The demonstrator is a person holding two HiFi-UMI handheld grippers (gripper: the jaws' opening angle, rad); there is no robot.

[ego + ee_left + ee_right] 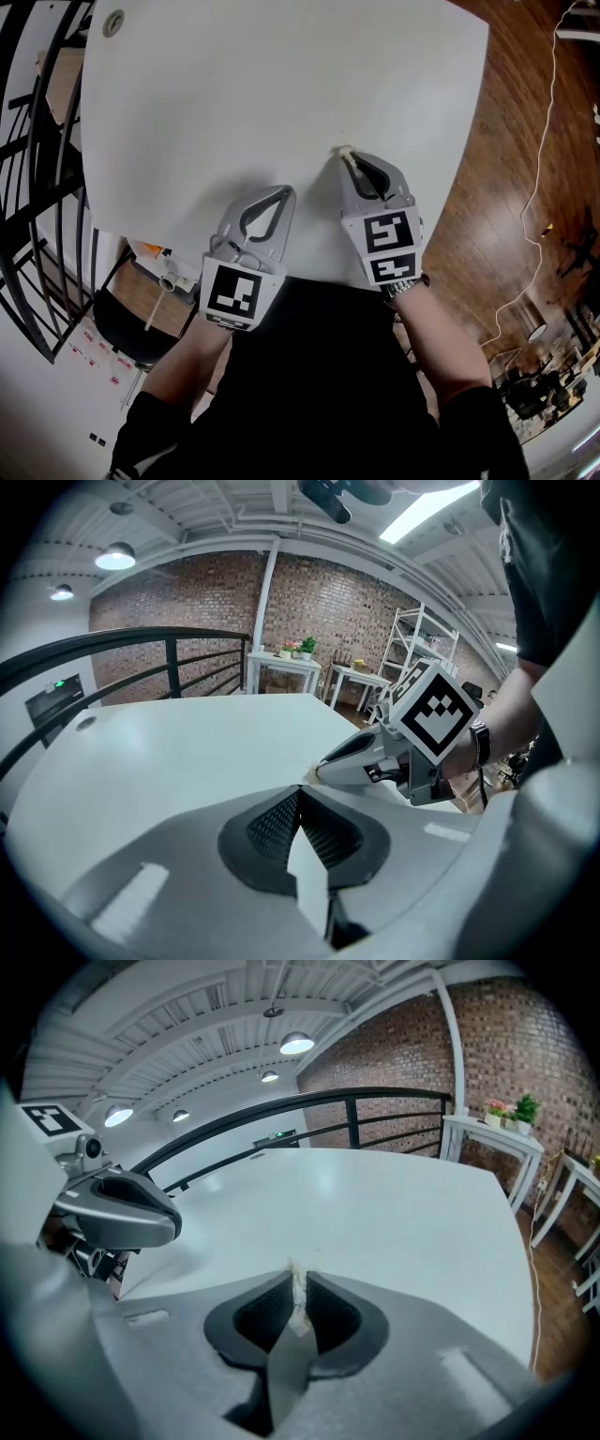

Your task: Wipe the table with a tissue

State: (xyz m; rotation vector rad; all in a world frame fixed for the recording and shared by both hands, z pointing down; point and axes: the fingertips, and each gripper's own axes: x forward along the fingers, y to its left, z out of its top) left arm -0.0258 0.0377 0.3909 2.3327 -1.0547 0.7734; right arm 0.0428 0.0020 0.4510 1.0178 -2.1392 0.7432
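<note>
On white table, right tongs pinching tissue, left tongs closed beside

Table white; tissue off-white; left tool, right tool grey w/ blk-wht markers.

Brick wall at the back, white beamed ceiling. Round dome lamps lit, strip light lit overhead. Black metal railing curves along the room edge. Two small white side tables against the brick, potted plants on one. White open shelf unit right of them. Dark glossy wood plank floor, thin white cable trailing across it. Black chair low left in head view, near the railing bars. Floor clutter at lower right, too small to tell.
</note>
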